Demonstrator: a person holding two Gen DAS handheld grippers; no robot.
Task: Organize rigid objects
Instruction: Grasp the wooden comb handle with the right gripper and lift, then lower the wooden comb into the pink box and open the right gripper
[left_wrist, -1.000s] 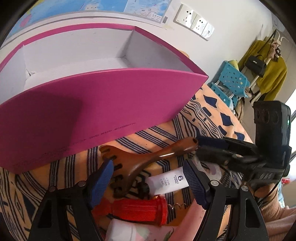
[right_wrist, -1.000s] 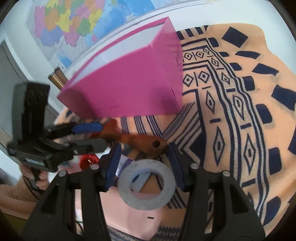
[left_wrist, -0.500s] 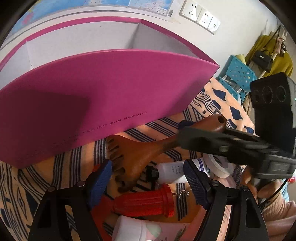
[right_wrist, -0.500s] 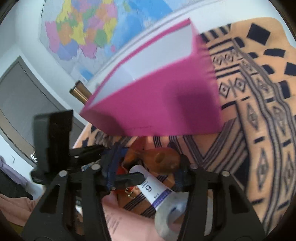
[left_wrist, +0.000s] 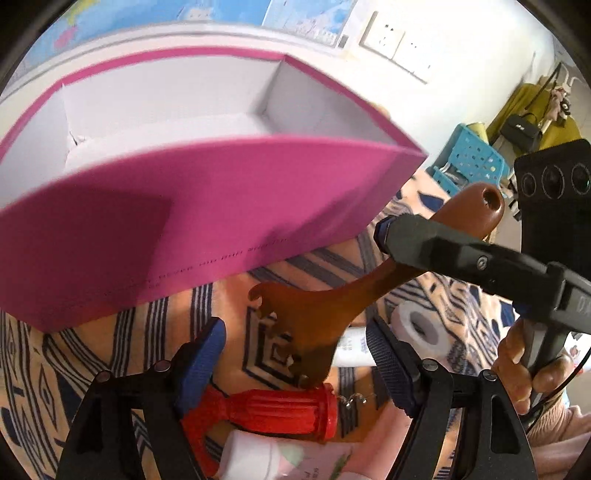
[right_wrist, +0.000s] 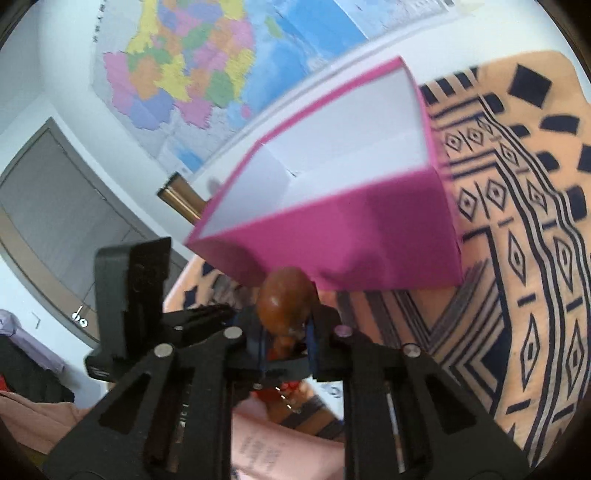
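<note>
The left wrist camera sat low over the patterned cloth (left_wrist: 66, 354), looking along its own fingers at the long near wall of the pink box (left_wrist: 184, 229), close enough that the box filled the upper half of the view. The right wrist camera looked from the box's right end, facing its corner (right_wrist: 439, 177) with the wall map (right_wrist: 207, 66) behind. Both views shared the box, the cloth and the wooden comb (left_wrist: 325, 310) (right_wrist: 286, 299), and each caught the other gripper.

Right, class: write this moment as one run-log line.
left gripper: open, idle | right gripper: shut on wooden massager, lifted | pink box: empty
</note>
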